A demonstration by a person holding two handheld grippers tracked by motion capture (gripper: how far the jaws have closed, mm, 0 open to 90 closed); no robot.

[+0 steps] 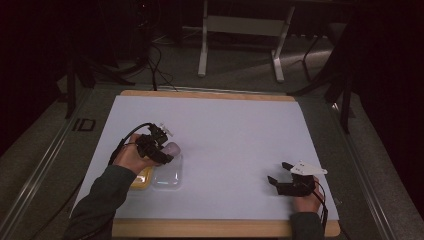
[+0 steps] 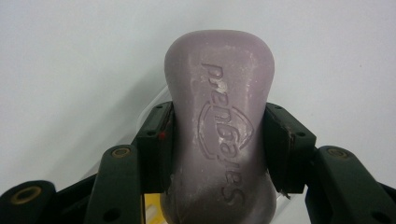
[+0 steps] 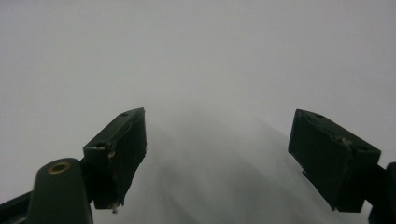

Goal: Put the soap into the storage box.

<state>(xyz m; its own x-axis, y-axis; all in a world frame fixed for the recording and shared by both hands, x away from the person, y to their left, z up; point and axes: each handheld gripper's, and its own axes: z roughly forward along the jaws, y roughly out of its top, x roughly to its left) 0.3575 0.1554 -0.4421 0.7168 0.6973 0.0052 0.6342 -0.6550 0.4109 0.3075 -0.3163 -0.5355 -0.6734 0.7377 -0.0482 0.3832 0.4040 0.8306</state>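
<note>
A lilac bar of soap (image 2: 219,126) with an embossed logo sits between the black pads of my left gripper (image 2: 218,144), which is shut on it. In the high view the left gripper (image 1: 167,152) holds the soap (image 1: 172,148) just above a clear plastic lid or tray (image 1: 167,175) beside a yellow tray (image 1: 141,179) near the table's front left. My right gripper (image 1: 278,172) rests low at the front right with its jaws wide apart. In the right gripper view the right gripper (image 3: 217,154) has nothing but the white mat between its pads.
A white mat (image 1: 225,135) covers the wooden table (image 1: 210,228). Cables trail from both grippers. Beyond the far edge stand a white table frame (image 1: 240,30) and dark stands on the floor.
</note>
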